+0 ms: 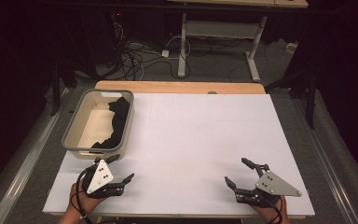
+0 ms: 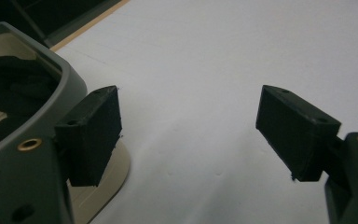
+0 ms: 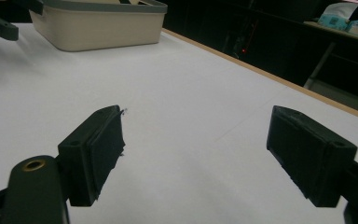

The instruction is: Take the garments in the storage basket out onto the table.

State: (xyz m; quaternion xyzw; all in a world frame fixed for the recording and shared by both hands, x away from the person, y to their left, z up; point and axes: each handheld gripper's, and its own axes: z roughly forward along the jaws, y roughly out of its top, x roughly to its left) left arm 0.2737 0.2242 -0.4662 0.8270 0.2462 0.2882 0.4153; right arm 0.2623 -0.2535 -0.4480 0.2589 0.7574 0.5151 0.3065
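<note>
Basket at left of frame, long axis running top to bottom, black cloth inside; left tool and right tool both released, empty.

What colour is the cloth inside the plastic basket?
Black. The crumpled cloth in the beige, grey-rimmed plastic basket shows best from the high view.

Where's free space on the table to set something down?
The white sheet is bare from the basket across to its right edge. Crowded spots: far-left corner, with black cloth inside the basket, and the near edge by the left hand-held gripper and right hand-held gripper.
</note>
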